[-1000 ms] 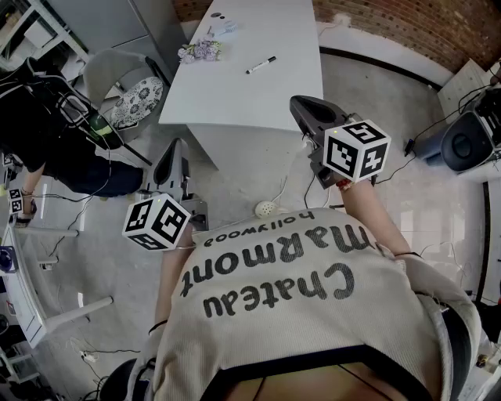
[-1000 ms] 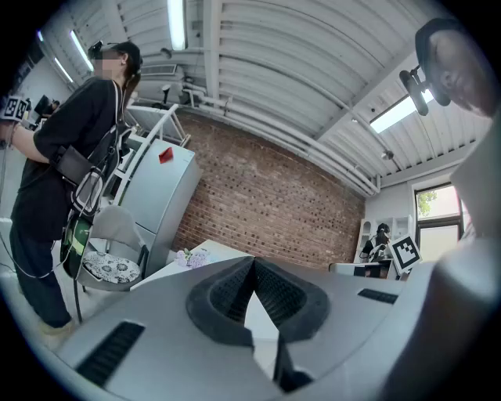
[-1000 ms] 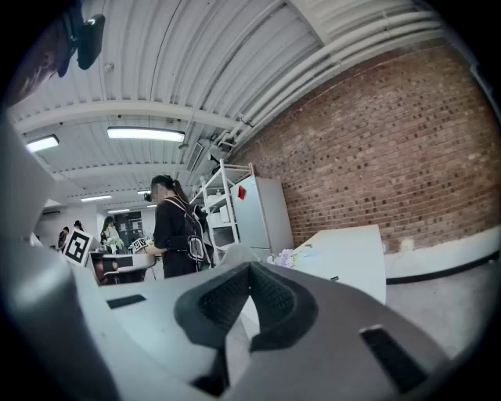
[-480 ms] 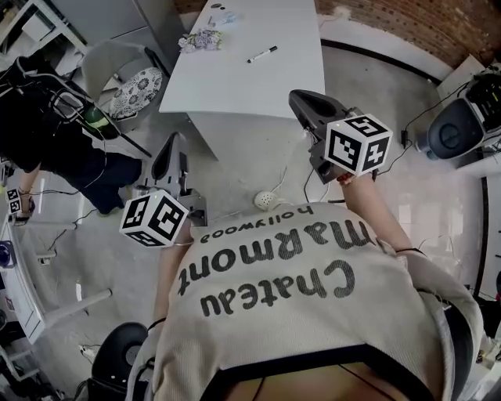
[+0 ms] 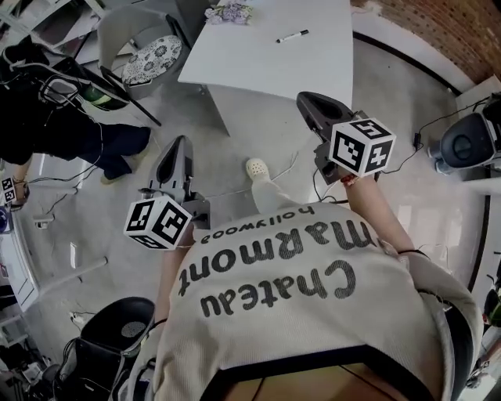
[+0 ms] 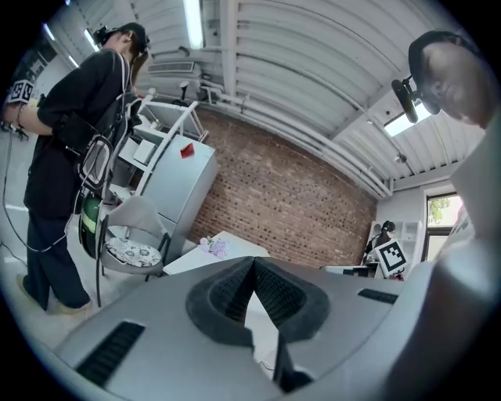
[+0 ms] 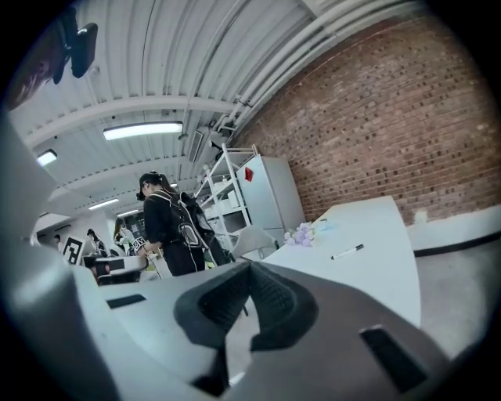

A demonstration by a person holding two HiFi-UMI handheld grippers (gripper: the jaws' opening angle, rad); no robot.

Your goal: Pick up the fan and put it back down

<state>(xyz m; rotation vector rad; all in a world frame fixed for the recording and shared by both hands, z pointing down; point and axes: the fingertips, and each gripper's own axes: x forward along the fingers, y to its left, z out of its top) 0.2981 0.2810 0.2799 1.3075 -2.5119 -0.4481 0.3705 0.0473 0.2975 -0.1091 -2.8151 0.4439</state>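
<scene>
A round dark fan-like appliance [image 5: 467, 141] in a grey housing stands on the floor at the right edge of the head view, with a cable running to it. My right gripper [image 5: 313, 106] hangs in the air to its left, well apart from it, jaws shut on nothing. My left gripper [image 5: 174, 157] is lower and further left, also shut and empty. In the left gripper view the pads [image 6: 254, 262] meet at the tip; the right gripper view shows the same closed pads [image 7: 249, 270]. Neither gripper view shows the fan.
A white table [image 5: 274, 55] with a marker pen [image 5: 292, 36] and small flowers [image 5: 227, 12] stands ahead. A cushioned chair [image 5: 145, 51] and a person in black [image 5: 47, 117] are at the left. A black round object [image 5: 125, 325] sits lower left. Cables cross the floor.
The table has slid up and away in the head view while both grippers sank a little. The black round object has come into view at the lower left.
</scene>
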